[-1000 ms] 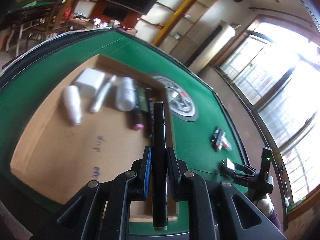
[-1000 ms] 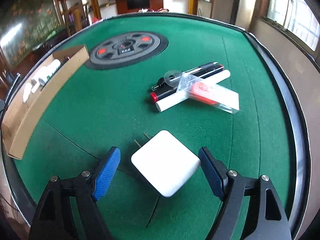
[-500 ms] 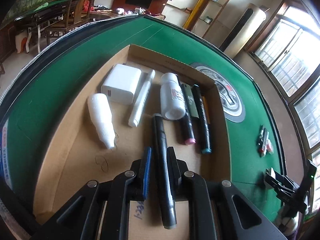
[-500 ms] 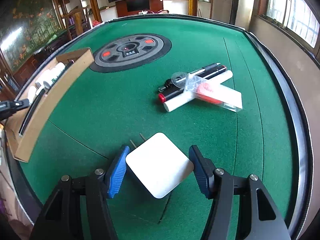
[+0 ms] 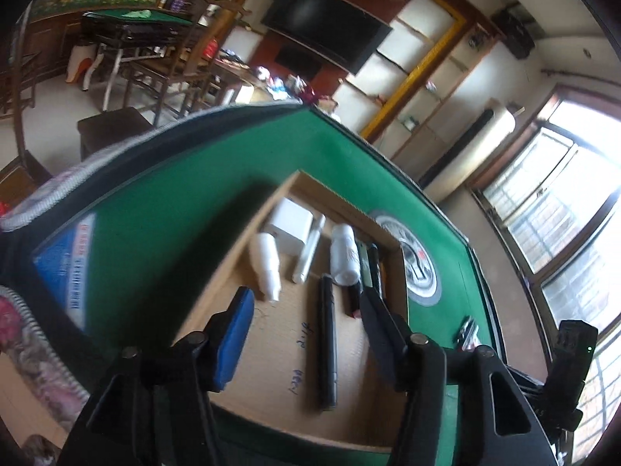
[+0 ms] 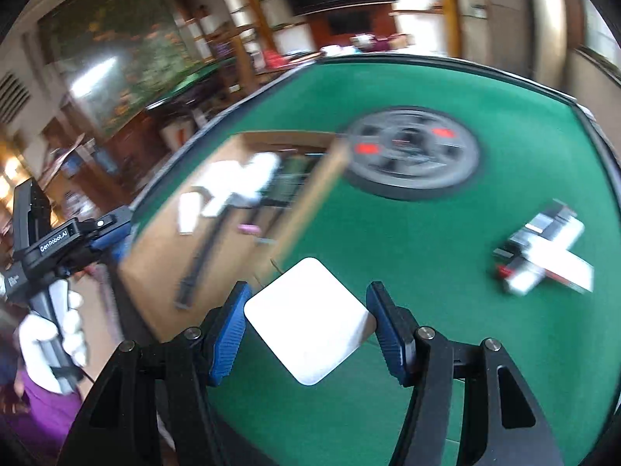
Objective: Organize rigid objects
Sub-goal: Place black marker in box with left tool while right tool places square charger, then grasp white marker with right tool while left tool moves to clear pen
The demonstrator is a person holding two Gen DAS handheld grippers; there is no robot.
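My left gripper (image 5: 306,316) is open and empty above the near end of the cardboard tray (image 5: 240,256). A black marker (image 5: 327,343) lies loose on the tray floor between the fingers. Farther in the tray lie a white bottle (image 5: 267,268), a white charger block (image 5: 291,226), a white pen, a white pill bottle (image 5: 343,254) and dark markers. My right gripper (image 6: 306,312) is shut on a white square charger (image 6: 308,324) and holds it above the green felt, right of the tray (image 6: 306,202).
A grey round centre plate (image 6: 413,155) is set in the green table (image 6: 427,291). A pile of pens and a clear packet (image 6: 543,256) lies at the right. The left gripper's handle and a gloved hand (image 6: 50,310) are at the left.
My left gripper opened and let the black marker go into the tray, then drew back. My right gripper closed on the white charger, lifted it and swung left toward the tray.
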